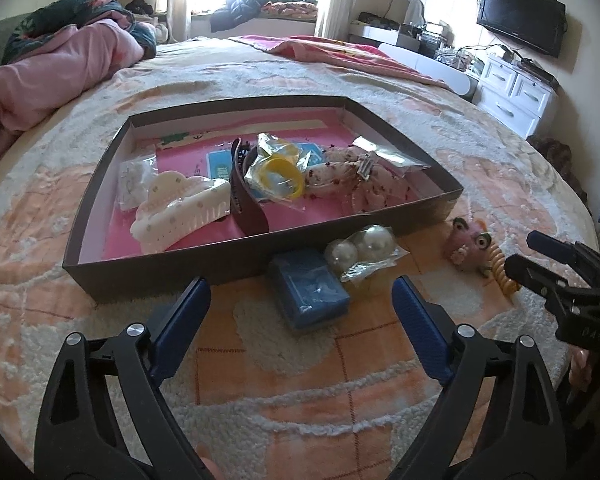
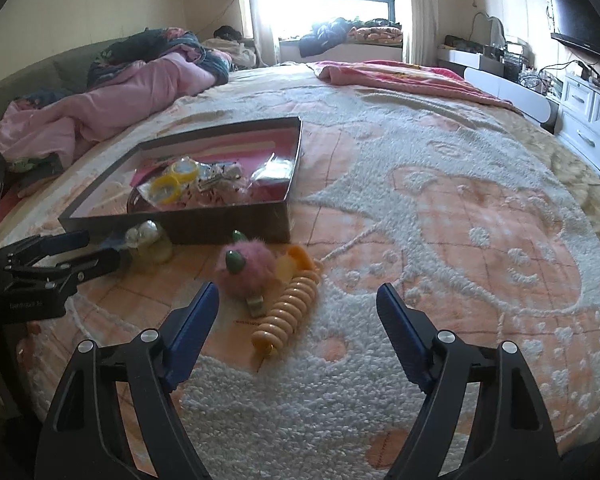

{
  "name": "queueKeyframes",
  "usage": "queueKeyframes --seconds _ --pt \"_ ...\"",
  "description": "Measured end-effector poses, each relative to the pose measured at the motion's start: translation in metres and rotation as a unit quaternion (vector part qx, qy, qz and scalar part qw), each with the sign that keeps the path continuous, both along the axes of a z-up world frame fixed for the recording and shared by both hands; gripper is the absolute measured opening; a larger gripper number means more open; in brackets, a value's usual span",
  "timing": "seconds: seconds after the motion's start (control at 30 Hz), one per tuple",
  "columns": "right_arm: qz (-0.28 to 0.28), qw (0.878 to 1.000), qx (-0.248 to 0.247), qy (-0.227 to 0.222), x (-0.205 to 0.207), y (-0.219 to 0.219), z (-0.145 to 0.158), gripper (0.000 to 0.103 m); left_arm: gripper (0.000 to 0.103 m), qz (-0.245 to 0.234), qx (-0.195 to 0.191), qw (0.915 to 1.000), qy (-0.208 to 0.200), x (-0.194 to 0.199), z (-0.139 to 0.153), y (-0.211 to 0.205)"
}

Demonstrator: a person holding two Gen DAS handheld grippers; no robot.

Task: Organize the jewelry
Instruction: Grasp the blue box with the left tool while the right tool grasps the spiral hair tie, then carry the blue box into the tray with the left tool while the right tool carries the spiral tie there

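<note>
A shallow dark box (image 1: 172,268) with a pink floor lies on the bed and holds a white claw clip (image 1: 180,210), a brown headband (image 1: 246,204), bagged yellow bangles (image 1: 280,178) and a floral fabric piece (image 1: 352,178). In front of it lie a blue box (image 1: 310,292), bagged pearls (image 1: 360,250), a pink fuzzy toy clip (image 2: 252,270) and an orange spiral hair tie (image 2: 290,312). My left gripper (image 1: 300,300) is open just short of the blue box. My right gripper (image 2: 298,306) is open, with the spiral tie between its fingers.
The bed has a fleecy peach and white blanket (image 2: 460,220). A crumpled pink quilt (image 1: 40,80) lies at the back left. White drawers (image 1: 512,92) and a wall TV (image 1: 522,16) stand to the right. The box also shows in the right wrist view (image 2: 228,226).
</note>
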State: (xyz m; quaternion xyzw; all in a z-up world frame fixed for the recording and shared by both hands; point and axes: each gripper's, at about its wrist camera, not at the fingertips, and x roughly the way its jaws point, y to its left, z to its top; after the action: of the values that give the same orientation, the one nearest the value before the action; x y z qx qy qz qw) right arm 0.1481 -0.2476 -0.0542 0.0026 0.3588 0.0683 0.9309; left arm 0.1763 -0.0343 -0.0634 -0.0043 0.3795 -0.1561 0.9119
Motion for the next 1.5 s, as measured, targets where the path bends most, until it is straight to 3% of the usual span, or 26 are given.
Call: queueKeyframes --seconds 0.17,0.23,0.43,0.5,0.77,1.17,1.5 --pt "0.0 1.0 0.002 0.014 0.005 0.001 -0.008 0.07 0.065 0.002 0.015 0.9998 0.01 0.004 -0.006 -0.001" --pt "0.001 1.0 0.005 0.019 0.007 0.002 -0.011 0.068 0.054 0.004 0.018 0.9996 0.021 0.006 -0.01 0.0" --pt "0.012 1.0 -0.007 0.025 0.01 0.006 -0.017 0.041 0.039 0.007 0.01 0.9995 0.028 0.003 -0.009 0.005" --pt "0.011 1.0 -0.011 0.025 0.011 0.005 -0.018 0.033 0.037 0.007 0.01 0.9995 0.028 0.002 -0.008 0.005" --pt "-0.005 0.999 -0.006 0.035 0.02 0.001 -0.024 0.017 0.033 0.013 0.008 0.9994 0.031 0.002 -0.007 0.004" --pt "-0.027 0.999 0.009 0.015 0.014 -0.015 -0.013 0.017 0.03 0.004 -0.004 0.9994 0.034 0.003 -0.003 0.004" --pt "-0.001 1.0 0.027 -0.006 0.004 -0.004 0.008 0.017 0.028 0.0 -0.021 0.9997 0.014 -0.004 0.014 0.007"
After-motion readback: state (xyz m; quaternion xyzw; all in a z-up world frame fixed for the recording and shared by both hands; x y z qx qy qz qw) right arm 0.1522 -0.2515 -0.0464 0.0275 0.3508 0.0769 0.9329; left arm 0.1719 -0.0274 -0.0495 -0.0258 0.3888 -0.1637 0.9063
